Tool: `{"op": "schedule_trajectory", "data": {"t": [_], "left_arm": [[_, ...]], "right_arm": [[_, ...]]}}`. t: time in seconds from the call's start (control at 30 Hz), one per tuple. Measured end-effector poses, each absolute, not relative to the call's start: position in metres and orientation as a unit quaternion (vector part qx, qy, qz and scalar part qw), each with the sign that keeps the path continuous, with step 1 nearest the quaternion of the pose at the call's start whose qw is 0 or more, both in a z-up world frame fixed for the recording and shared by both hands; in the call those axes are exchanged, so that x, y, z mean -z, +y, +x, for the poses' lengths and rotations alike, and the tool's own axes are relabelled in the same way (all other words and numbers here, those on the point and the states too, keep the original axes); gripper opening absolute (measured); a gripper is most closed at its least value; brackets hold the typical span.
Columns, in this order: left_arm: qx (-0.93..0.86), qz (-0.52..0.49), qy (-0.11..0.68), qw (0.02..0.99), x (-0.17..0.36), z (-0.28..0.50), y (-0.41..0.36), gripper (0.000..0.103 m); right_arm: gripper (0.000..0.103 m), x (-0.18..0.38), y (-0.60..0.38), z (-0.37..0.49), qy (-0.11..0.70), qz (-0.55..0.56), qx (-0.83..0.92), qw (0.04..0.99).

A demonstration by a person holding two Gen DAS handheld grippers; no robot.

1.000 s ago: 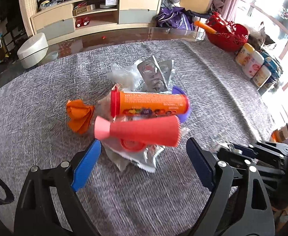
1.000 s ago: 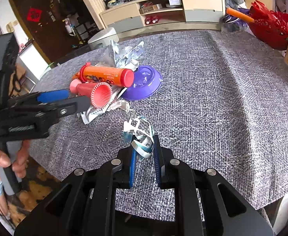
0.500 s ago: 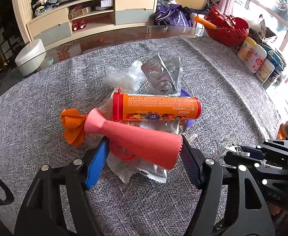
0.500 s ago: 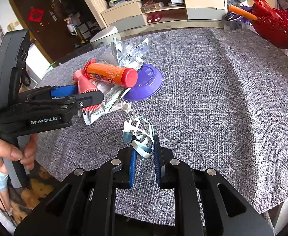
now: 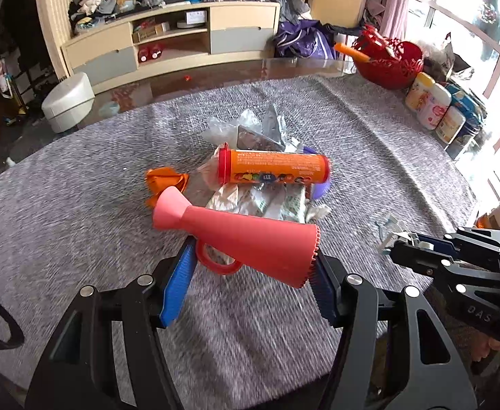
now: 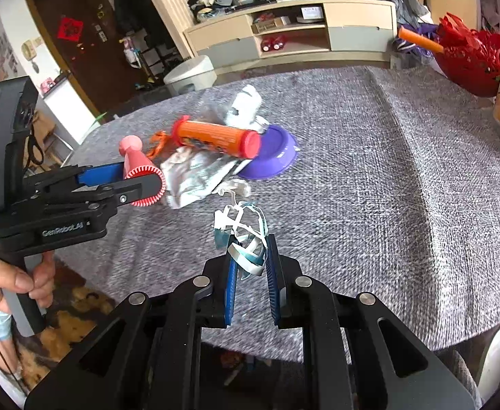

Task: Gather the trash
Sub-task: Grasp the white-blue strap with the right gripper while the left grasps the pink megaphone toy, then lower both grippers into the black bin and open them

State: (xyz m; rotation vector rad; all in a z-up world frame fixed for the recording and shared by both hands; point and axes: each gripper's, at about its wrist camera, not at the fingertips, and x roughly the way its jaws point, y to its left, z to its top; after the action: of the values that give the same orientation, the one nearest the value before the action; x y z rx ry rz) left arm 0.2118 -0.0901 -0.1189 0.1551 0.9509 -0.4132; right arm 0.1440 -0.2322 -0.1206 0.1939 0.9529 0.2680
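The pink horn (image 5: 239, 235) has left the pile, the left hand-held gripper (image 5: 250, 283) having just closed on it; it lies crosswise, bell rightward. The orange tube (image 5: 272, 167) stays mid-desk (image 5: 62, 212). The right hand-held gripper (image 6: 251, 273) pinches paper scraps (image 6: 243, 235); "GenRobot.AI" marks the left one.

horn (image 5: 246, 235): 1 | candy tube (image 5: 270, 168): 1 | purple bowl (image 6: 273, 157): 1 | orange wrapper (image 5: 164, 182): 1 | foil packets (image 5: 262, 201): a heap, count unclear | paper strips (image 6: 243, 235): 1 tangle | red basket (image 5: 391, 63): 1 | bottles (image 5: 432, 104): at least 3 | grippers: 2 | table (image 5: 62, 212): 1
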Motion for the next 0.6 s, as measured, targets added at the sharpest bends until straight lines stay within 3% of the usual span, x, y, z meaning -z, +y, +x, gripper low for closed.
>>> {"op": "schedule_trajectory", "data": {"t": [0.3, 0.6], "left_arm": [[0.197, 0.058, 0.438, 0.875, 0.094, 0.144, -0.069, 0.059], [0.198, 0.035, 0.453, 0.868, 0.111, 0.08, -0.052, 0.059]], "right_arm": [[0.017, 0.099, -0.209, 0.101, 0.447, 0.074, -0.133, 0.881], [0.017, 0.108, -0.191, 0.055, 0.462, 0.061, -0.134, 0.874]]}}
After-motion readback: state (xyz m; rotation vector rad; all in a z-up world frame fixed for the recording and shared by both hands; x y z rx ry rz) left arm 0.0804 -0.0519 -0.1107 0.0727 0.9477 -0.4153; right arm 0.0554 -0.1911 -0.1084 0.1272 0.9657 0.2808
